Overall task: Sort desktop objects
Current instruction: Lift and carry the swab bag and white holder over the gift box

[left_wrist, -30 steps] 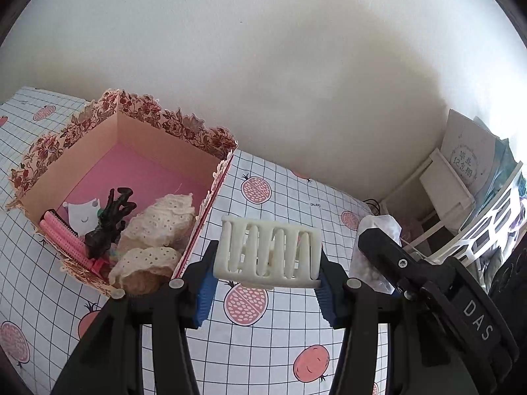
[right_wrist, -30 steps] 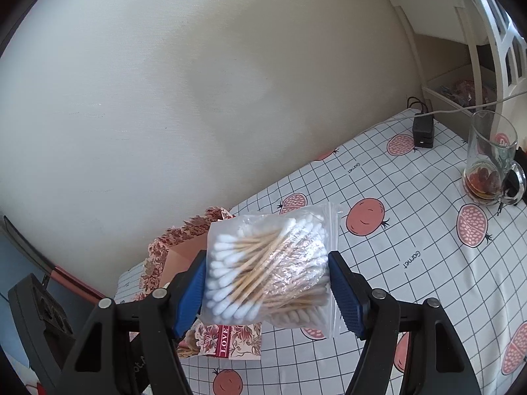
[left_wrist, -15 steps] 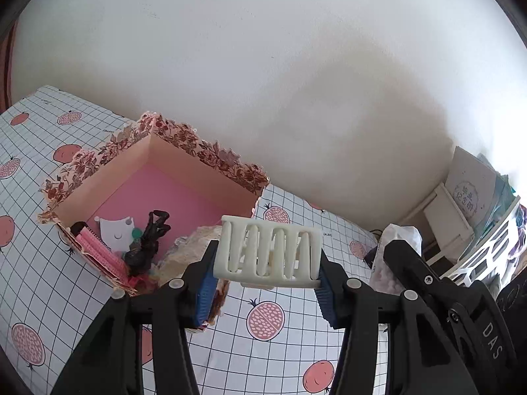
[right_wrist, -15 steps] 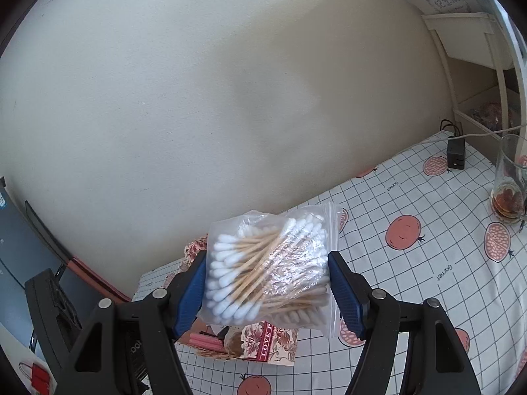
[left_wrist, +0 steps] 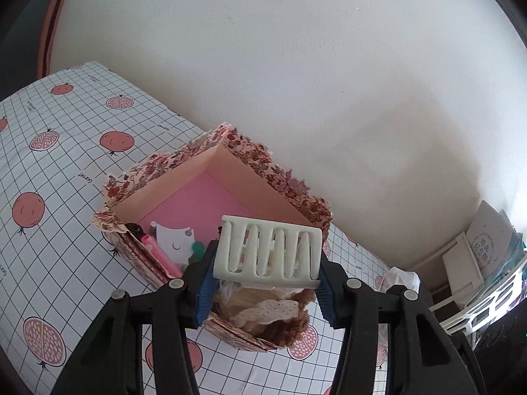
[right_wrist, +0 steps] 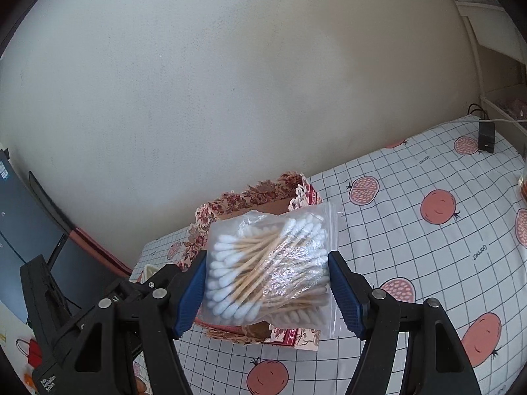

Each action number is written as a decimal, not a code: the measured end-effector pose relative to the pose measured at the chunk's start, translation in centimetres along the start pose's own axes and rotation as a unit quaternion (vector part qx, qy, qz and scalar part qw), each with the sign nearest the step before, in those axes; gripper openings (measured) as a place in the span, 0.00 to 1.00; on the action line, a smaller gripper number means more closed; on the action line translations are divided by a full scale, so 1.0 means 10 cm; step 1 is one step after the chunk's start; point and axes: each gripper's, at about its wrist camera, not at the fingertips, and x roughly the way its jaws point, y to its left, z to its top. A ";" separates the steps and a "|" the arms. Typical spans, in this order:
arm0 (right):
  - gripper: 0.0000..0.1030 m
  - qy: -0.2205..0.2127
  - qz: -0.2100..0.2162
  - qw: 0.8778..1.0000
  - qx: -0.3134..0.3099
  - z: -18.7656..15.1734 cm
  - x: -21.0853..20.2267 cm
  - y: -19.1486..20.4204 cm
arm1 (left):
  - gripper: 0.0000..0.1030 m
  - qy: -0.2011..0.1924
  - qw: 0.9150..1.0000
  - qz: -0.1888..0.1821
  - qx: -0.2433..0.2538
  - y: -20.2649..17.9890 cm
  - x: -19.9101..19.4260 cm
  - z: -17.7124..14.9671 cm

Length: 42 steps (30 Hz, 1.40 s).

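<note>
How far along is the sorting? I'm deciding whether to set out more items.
Partly done: the floral box already holds a pink comb, a black clip and lace pieces. In hand: the left claw grips a white hair claw clip over the box, and the right claw grips a cotton swab bag. Both remain to be dropped in.

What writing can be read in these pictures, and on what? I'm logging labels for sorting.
"Garnet": printed on the tablecloth, several times.
"LOVE": partly hidden, on the side of the flowered box.
White card on the shelf: round stamp with characters, too blurred to read.
Black tool at lower left: small label, too small to read.
</note>
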 end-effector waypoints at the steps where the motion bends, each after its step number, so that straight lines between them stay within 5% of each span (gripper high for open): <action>1: 0.71 0.003 0.002 1.000 0.000 -0.02 0.04 0.00 | 0.52 0.000 1.000 0.002 -0.004 0.05 0.01 0.01; 17: 0.71 0.032 0.021 0.999 -0.020 -0.28 0.40 0.28 | 0.52 -0.048 0.998 -0.004 -0.037 0.48 -0.06 0.19; 42: 0.78 0.023 -0.005 0.999 -0.030 -0.39 0.62 0.38 | 0.53 -0.014 0.999 -0.003 -0.032 0.59 0.22 0.08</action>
